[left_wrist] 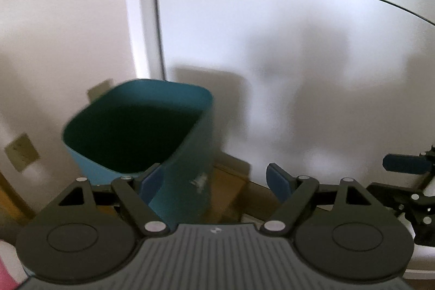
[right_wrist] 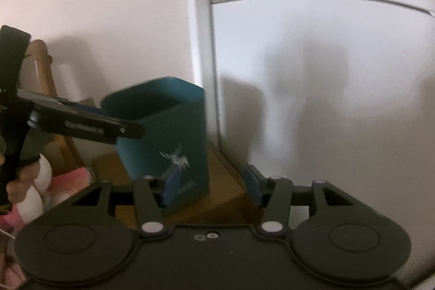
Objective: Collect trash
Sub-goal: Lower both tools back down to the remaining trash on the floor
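Over on the left, a wooden chair frame [right_wrist: 44, 72] leans by the cream wall [left_wrist: 68, 18], with something pink and white [right_wrist: 40, 181] bundled low beside it, too blurred to name. The person's hand [right_wrist: 16, 186] grips the handle of the left gripper [left_wrist: 216, 182], and that claw reaches out toward the teal bin [left_wrist: 136, 127]. Its jaws are spread wide, nothing pinched between them. From its own camera, the left blue pad [left_wrist: 152, 181] overlaps the bin's near corner, while the other pad hangs clear to the right of the bin, over the wooden floor [left_wrist: 231, 192].

The bin itself stands upright in the corner, mouth open and dark inside; I cannot tell what it holds. A pale mark shows on its front wall.

Moving right, the right gripper [right_wrist: 213, 185] is just beside the left one, also pointing down toward the bin. Its jaws stand apart too, holding nothing. In its view the left pad sits in front of the bin's lower right corner, the right pad off over the floor.

Behind it all, the white wardrobe door [right_wrist: 326, 72] with a grey band across it fills the right, shadows falling across its face.
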Demonstrator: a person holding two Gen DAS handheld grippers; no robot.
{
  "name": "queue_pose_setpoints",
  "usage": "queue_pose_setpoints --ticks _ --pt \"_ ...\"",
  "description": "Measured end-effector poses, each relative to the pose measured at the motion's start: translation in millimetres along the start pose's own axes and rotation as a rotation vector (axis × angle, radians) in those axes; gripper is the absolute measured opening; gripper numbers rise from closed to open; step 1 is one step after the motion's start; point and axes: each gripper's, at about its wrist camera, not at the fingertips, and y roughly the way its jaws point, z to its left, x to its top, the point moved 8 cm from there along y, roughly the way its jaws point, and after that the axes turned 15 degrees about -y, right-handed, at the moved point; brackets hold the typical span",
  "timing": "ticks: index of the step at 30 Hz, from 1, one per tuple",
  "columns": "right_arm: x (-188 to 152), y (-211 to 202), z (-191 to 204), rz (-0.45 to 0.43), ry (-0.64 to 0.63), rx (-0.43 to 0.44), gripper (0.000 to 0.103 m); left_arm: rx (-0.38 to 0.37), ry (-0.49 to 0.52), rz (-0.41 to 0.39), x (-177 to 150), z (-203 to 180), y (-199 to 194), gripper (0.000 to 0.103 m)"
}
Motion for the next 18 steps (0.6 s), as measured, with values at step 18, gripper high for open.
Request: queue_pose_setpoints --ticks 18 --pt "-235.8 27.8 -84.3 0.228 0.219 -0.179 0.054 -0.137 -0.018 0.045 -118.0 -66.1 119.8 0.103"
